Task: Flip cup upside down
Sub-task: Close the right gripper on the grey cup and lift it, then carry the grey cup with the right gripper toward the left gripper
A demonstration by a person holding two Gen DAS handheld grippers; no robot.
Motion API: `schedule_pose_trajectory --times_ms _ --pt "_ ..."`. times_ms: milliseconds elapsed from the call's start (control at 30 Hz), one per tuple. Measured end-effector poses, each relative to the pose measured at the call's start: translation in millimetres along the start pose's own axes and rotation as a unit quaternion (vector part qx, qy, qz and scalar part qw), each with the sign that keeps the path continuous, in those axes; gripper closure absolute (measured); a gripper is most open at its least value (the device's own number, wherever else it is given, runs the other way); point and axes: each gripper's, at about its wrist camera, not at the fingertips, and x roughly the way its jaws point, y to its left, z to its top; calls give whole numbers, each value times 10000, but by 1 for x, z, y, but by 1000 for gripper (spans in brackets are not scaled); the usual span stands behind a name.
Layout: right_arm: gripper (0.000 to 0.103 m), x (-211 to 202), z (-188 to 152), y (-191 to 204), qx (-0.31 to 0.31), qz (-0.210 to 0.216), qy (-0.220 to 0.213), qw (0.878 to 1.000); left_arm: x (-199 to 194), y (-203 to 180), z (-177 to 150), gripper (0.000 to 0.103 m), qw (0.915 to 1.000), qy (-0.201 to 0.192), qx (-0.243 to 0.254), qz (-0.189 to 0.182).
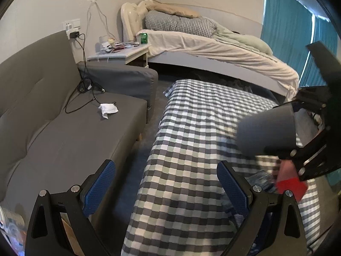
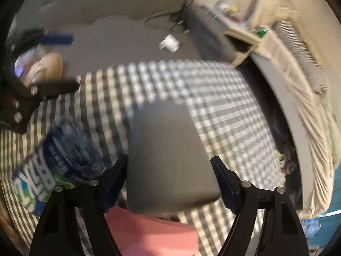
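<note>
Mid-flip: grey cup (image 1: pixel 267 131) carried on its side above the checked desk (image 1: pixel 191 149).

Left tool (image 1: pixel 166 183) idle, spread wide with nothing between its blue pads (image 1: pixel 100 183), low over the near edge of the desk beside the grey sofa (image 1: pixel 70 128). Further right, right tool (image 2: pixel 169 179) clamped across the cup, fingers (image 2: pixel 116 177) pressed to either side of the grey wall, cup tilted roughly level and clear of the cloth. Blurred in the right wrist view, so probably turning. Below and beside it, a blue-labelled water bottle (image 2: pixel 57 162) lying on the cloth and a pink and red object (image 2: pixel 153 232), kind unclear. Next move, by judgement: finish the wrist roll until the mouth faces down, then lower onto a bare patch of cloth, away from the bottle, before releasing.
</note>
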Motion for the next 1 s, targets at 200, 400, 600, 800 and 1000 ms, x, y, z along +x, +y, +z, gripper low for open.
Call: schedule_pose_trajectory --times_ms 200,400,600,800,1000 --pt "31 -64 -1 6 379 -506 -203 9978 -42 -1 6 4 9994 -171 -217 -187" --pt "31 -126 -13 25 831 -753 -349 9931 -89 -7 4 4 9987 -362 -167 -317" --pt "31 -188 -29 64 1211 -789 -338 9889 -135 -5 0 4 9971 -563 -173 -484" --pt "31 -210 -65 132 1824 -166 -118 9830 -162 0 -13 4 9955 -651 -217 -661" --pt "31 -164 -93 170 2786 701 256 9575 -162 15 -27 4 9975 -478 -192 -490"
